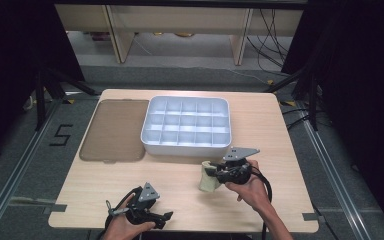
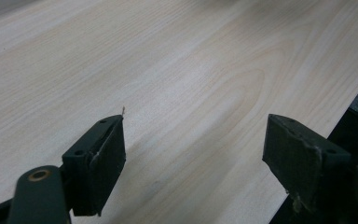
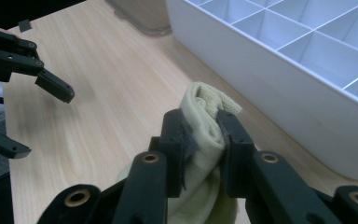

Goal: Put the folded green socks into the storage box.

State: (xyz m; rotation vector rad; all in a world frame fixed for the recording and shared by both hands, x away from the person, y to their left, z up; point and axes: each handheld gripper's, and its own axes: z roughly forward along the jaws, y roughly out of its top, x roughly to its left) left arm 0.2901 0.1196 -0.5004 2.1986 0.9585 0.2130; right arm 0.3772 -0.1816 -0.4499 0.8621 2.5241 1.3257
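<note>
A pale yellow rolled sock (image 1: 207, 184) hangs just above the wooden table, in front of the white compartment tray (image 1: 150, 142). My right gripper (image 1: 208, 171) is shut on it. In the right gripper view the two black jaws pinch the sock (image 3: 205, 100) near its top fold, and my right gripper (image 3: 203, 119) points toward the tray wall (image 3: 270, 79). My left gripper (image 1: 166, 220) rests near the table's front edge, jaws wide open. In the left gripper view, bare wood lies between the jaws of my left gripper (image 2: 193, 135). The right gripper view also catches my left gripper (image 3: 35, 119), open.
A brownish translucent lid (image 1: 114, 130) lies flat to the left of the tray, and its corner lid (image 3: 144, 16) is in the right gripper view. The tray's compartments hold nothing. The table's front edge (image 1: 190, 230) runs close under both hands. Black stands flank the table.
</note>
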